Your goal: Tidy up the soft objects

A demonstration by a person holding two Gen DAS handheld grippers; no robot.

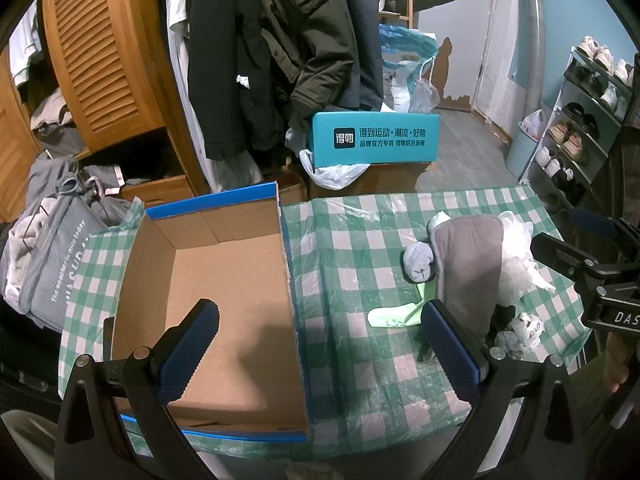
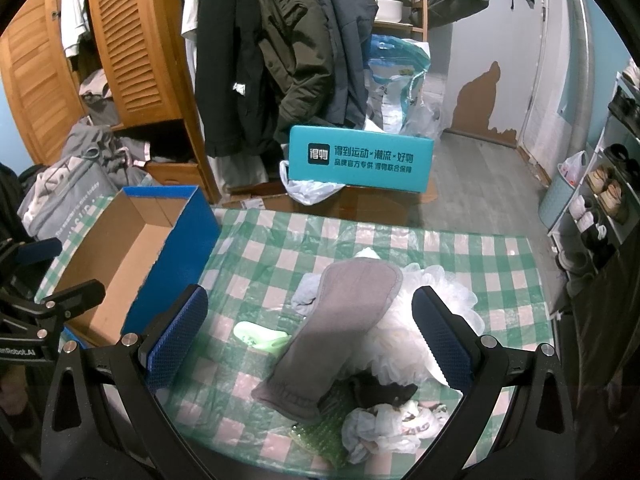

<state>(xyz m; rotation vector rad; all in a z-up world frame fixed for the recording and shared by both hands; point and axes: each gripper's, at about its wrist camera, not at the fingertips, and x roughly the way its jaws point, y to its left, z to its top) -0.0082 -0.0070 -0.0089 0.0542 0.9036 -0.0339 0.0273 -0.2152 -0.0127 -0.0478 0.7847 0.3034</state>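
In the left view, my left gripper (image 1: pixel 320 332) hovers over the box (image 1: pixel 224 280) edge, fingers released and holding nothing. The box is empty, so I judge the task is at its start. The soft pile lies on the tabletop (image 1: pixel 360 364), right of the box.

In the right view, my right gripper (image 2: pixel 310 324) hangs above the pile, fingers spread wide around the grey cloth (image 2: pixel 336 328), not touching. Next I should lower and close on it, taking only this one piece.

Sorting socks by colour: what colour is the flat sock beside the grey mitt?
Light green sock, clearest in the left wrist view.
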